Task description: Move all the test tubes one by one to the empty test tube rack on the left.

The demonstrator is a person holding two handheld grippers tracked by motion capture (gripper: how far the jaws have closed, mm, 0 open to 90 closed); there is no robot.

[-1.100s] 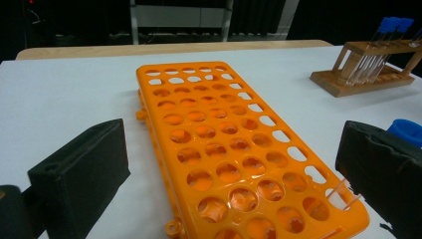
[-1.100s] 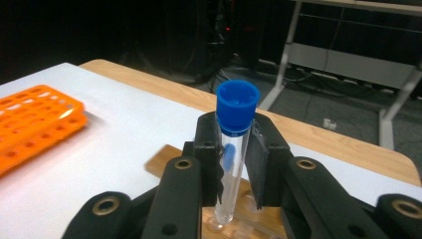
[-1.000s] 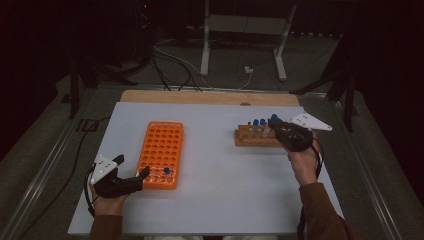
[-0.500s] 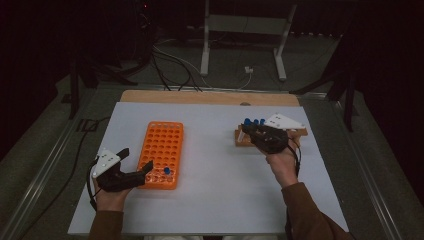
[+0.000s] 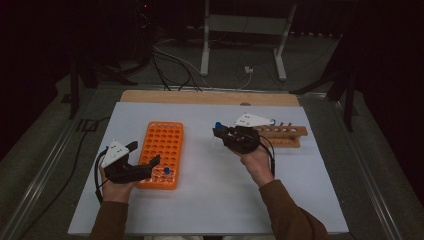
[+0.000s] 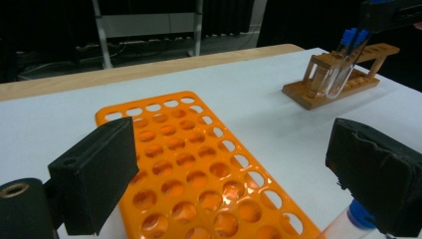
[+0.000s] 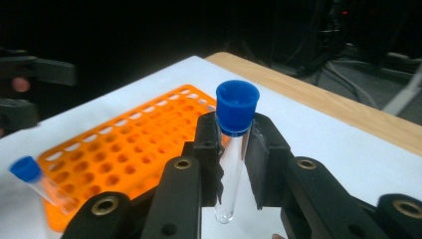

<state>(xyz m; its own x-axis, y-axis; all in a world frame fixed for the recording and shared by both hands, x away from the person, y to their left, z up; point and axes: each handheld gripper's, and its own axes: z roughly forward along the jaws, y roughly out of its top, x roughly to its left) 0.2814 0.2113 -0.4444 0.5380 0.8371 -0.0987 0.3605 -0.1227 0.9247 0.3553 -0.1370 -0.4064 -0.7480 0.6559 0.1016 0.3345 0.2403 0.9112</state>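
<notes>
An orange tube rack [image 5: 164, 145] lies left of centre on the white table. One blue-capped tube [image 5: 167, 171] stands tilted in its near right corner. My left gripper [image 5: 144, 153] is open at the rack's near end, and in the left gripper view its jaws straddle the orange rack [image 6: 199, 164] with the standing tube [image 6: 351, 224] beside the right jaw. My right gripper [image 5: 220, 132] hovers between the orange rack and the wooden rack [image 5: 285, 136], shut on a clear blue-capped tube [image 7: 231, 164] held upright just below its cap [image 7: 237, 105].
The wooden rack [image 6: 343, 79] stands at the right of the table, with another clear tube seeming to stand in it. The table's wooden back edge [image 5: 210, 97] runs behind both racks. Cables and a metal stand [image 5: 240, 45] lie on the floor beyond.
My right gripper has moved left from the wooden rack toward the orange rack, carrying the blue-capped tube. The left gripper has barely shifted.
</notes>
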